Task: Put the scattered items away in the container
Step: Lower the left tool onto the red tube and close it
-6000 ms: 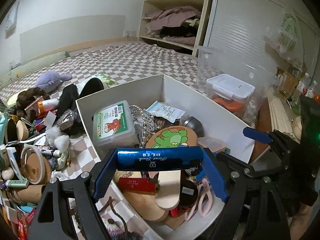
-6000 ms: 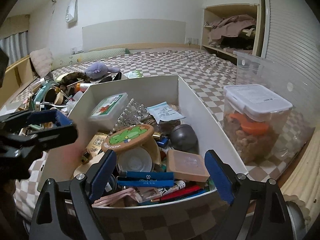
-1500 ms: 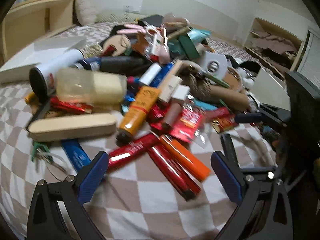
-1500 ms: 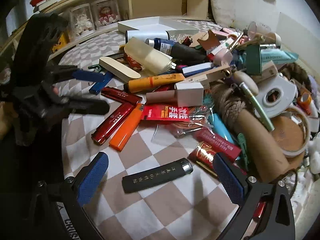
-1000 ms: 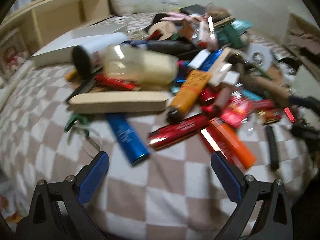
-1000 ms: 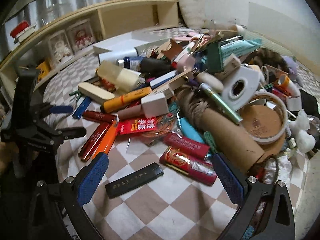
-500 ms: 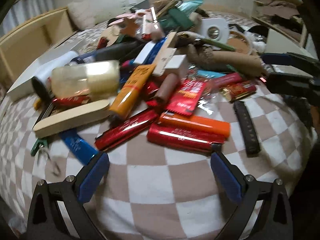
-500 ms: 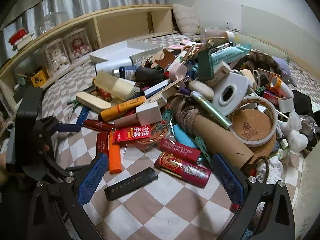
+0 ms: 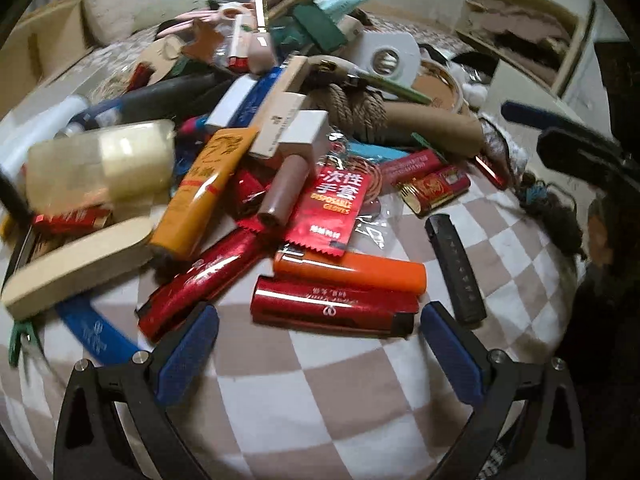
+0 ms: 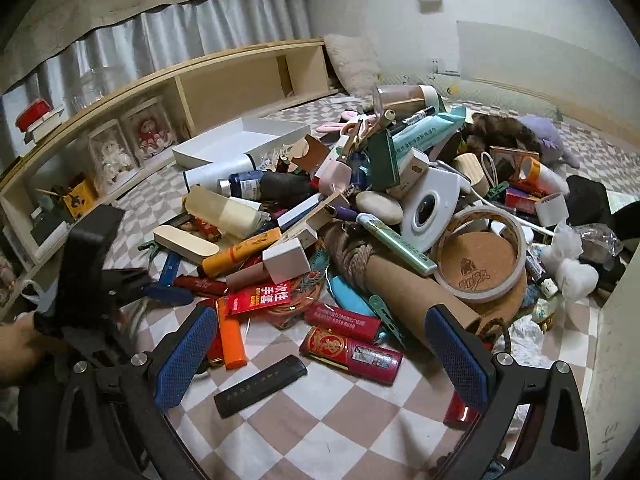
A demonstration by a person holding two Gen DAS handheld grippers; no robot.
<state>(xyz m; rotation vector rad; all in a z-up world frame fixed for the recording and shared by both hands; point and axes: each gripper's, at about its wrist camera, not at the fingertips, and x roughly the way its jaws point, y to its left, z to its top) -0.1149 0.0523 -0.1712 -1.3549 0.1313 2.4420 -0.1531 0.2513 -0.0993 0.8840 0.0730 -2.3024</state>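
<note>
Dozens of items (image 10: 320,248) lie heaped on the checked bed (image 9: 320,420), both grippers, left (image 9: 316,344) and right (image 10: 320,344), wide open and empty, so picking seems in hand: close on a near lighter (image 9: 332,308); container edge barely visible.

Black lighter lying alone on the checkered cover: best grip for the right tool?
Grip the black lighter at mid-length, across its narrow width, coming straight down from above. It lies flat and apart from the pile, bare checkered cover along both long sides, so the fingers have room. The open right tool would likely need turning to square up with its diagonal lie.
</note>
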